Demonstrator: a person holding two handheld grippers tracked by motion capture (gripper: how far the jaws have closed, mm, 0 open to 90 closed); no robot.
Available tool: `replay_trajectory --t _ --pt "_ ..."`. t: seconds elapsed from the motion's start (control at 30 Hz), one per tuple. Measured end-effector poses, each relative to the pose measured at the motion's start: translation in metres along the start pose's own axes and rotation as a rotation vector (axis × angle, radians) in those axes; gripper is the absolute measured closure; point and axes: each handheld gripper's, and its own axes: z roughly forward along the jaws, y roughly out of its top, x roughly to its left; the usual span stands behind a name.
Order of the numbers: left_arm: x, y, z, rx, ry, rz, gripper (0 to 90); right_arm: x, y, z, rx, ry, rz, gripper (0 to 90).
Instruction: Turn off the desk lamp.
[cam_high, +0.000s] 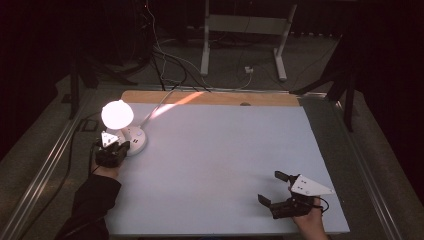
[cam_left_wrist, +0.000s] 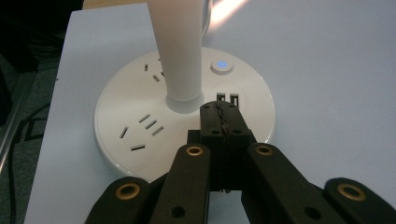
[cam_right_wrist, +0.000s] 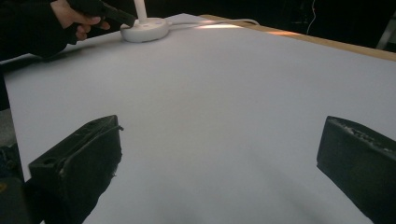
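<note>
The left hand-held gripper (cam_high: 120, 146) sits at the bench's (cam_high: 225, 165) left edge, toward the far corner, with its jaws pressed fully together and nothing pinched between them. In the left gripper view its closed tips (cam_left_wrist: 219, 122) rest on top of the round white lamp base (cam_left_wrist: 140, 140), just in front of the white stem (cam_left_wrist: 180, 56) and touching or nearly touching the two small slots (cam_left_wrist: 227, 98) there. A round button (cam_left_wrist: 222, 66) glows blue just beyond those slots. Socket openings (cam_left_wrist: 142, 128) are cut into the base's top, to the left of the stem and behind it. No brand name or writing can be read on the base; the blue mark on the button is too small to make out.

From the high view, the lamp's head (cam_high: 117, 114) shines bright white above the base (cam_high: 136, 140), and a white cable (cam_high: 165, 102) runs from it toward the far edge, where a strip of bare wood (cam_high: 210, 98) shows.

Over at the near right corner, the right hand-held gripper (cam_high: 275, 189) lies low over the bench with its jaws spread wide and nothing between them. The right gripper view shows bare pale surface between the two black jaws, and the lamp base (cam_right_wrist: 144, 29) well apart across the bench beside the person's left hand (cam_right_wrist: 77, 21).
</note>
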Motion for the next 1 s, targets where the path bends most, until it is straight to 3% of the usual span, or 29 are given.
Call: replay_trajectory --t 0.23,0.3,0.4,0.53,0.67,0.83,1.0 --pt "0.000 0.000 0.000 0.000 -0.003 -0.002 90.0 0.000 0.000 0.001 0.005 0.000 -0.004 0.0" --pt "0.001 -0.001 0.000 -0.009 -0.026 -0.007 90.0 0.000 0.000 0.001 0.006 0.000 -0.002 0.0" --pt "-0.004 0.001 0.000 0.007 0.006 0.033 90.0 0.000 0.000 0.001 0.006 0.000 -0.002 0.0" --pt "-0.005 0.001 0.001 0.009 0.007 0.041 90.0 0.001 0.000 0.001 0.007 0.000 -0.005 0.0" --pt "-0.002 0.000 0.000 -0.002 -0.007 0.024 90.0 0.001 0.000 0.001 0.006 -0.001 -0.003 0.0" --pt "0.002 0.009 -0.014 -0.071 0.004 -0.016 90.0 0.000 0.000 0.000 0.004 -0.002 0.000 0.0" --pt "0.004 0.011 -0.020 -0.083 0.004 -0.028 90.0 0.000 0.000 0.001 0.004 0.000 -0.003 0.0"
